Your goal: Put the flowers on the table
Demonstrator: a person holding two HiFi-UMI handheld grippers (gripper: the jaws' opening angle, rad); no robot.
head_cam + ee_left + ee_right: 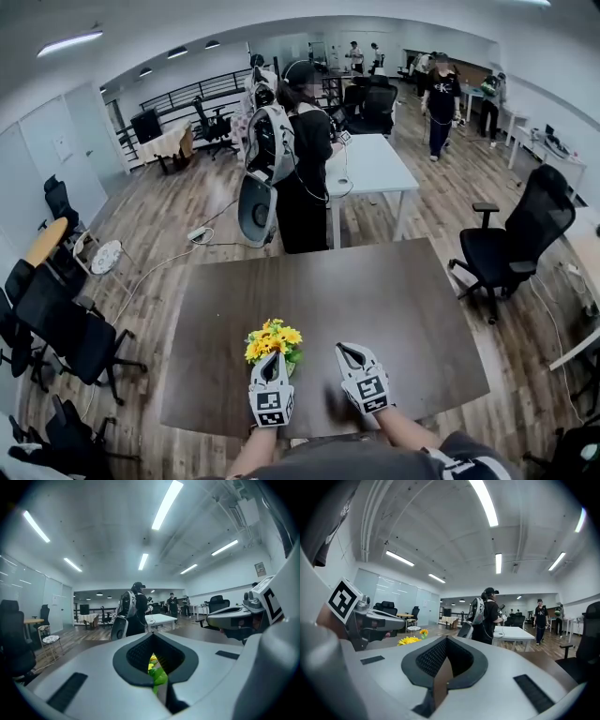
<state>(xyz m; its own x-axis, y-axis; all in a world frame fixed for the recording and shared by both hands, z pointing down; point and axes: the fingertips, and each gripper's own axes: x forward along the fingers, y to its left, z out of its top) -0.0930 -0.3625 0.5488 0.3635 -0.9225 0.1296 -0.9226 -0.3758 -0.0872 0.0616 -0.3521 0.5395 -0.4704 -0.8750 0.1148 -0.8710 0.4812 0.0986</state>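
Note:
A bunch of yellow flowers [273, 339] with green leaves stands over the near part of the dark brown table [394, 300]. My left gripper [272, 360] is right behind the bunch, shut on it. In the left gripper view a green stem and a bit of yellow of the flowers [158, 678] are pinched between the left gripper's [154, 644] dark pads. My right gripper [351, 354] hovers over the table just right of the flowers, shut with nothing in it. Its own view shows the right gripper [446, 643] with only brown table in the slit, and the flowers [408, 640] to its left.
A person with a backpack [298, 159] stands just beyond the table's far edge, beside a white table [375, 167]. A black office chair [520, 234] is off the table's right end and more chairs [56, 328] off its left. Other people stand far back.

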